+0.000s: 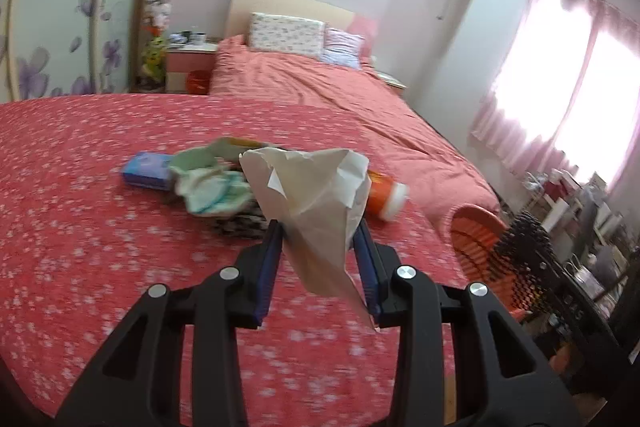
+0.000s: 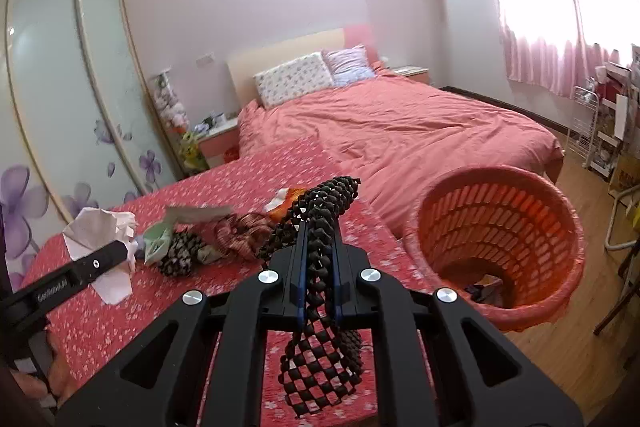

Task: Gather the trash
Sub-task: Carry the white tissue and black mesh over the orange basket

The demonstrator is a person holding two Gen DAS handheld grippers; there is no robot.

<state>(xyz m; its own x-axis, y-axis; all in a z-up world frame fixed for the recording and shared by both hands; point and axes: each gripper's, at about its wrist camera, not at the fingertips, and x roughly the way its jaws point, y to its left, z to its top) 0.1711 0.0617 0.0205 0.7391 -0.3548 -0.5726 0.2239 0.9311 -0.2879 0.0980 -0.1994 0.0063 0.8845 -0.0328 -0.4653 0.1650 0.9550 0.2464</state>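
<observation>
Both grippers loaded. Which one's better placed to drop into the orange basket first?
Right, probably. The right gripper, shut on the black foam mesh sleeve, has the orange plastic lattice basket open just beside it. The left gripper, shut on the crumpled white paper, hangs over the red floral-covered table.

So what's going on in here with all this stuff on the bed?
A person is clearing trash off the red floral bedspread with two handheld tongs. The left tongs are shut on a crumpled sheet of paper, held above the spread. The right tongs grip a black mesh net close to the orange basket, which already holds something at the bottom. Wrappers, a blue packet and an orange bottle remain in a pile.
</observation>
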